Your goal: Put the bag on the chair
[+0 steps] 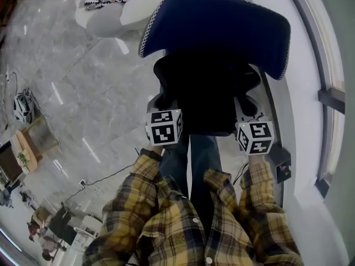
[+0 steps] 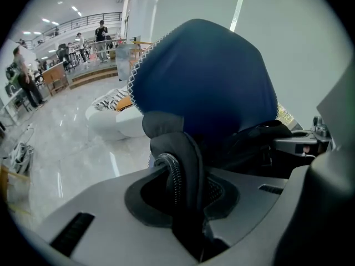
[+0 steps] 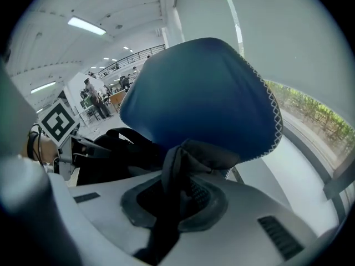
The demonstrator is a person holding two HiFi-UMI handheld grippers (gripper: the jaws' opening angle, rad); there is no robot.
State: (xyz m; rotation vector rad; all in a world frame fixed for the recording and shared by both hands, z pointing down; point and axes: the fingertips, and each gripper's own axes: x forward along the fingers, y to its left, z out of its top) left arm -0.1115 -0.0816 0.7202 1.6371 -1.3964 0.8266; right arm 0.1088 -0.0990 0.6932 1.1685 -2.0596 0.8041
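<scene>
A black bag (image 1: 205,93) hangs between my two grippers, right in front of a blue chair (image 1: 216,29) with white stitching along its edge. The chair's seat is hidden under the bag, so I cannot tell whether the bag rests on it. My left gripper (image 1: 165,103) is shut on the bag's black strap (image 2: 183,154), next to a ribbed edge. My right gripper (image 1: 247,108) is shut on a bunched fold of the bag's strap (image 3: 177,170). The blue backrest (image 2: 205,71) fills the left gripper view, and the same backrest (image 3: 199,93) fills the right gripper view.
A white seat with a striped cushion (image 1: 111,4) stands left of the chair. A window wall (image 1: 327,93) runs along the right. On the grey marble floor lie a helmet (image 1: 22,107), a cardboard box (image 1: 30,143) and cables. People (image 2: 25,76) stand far off.
</scene>
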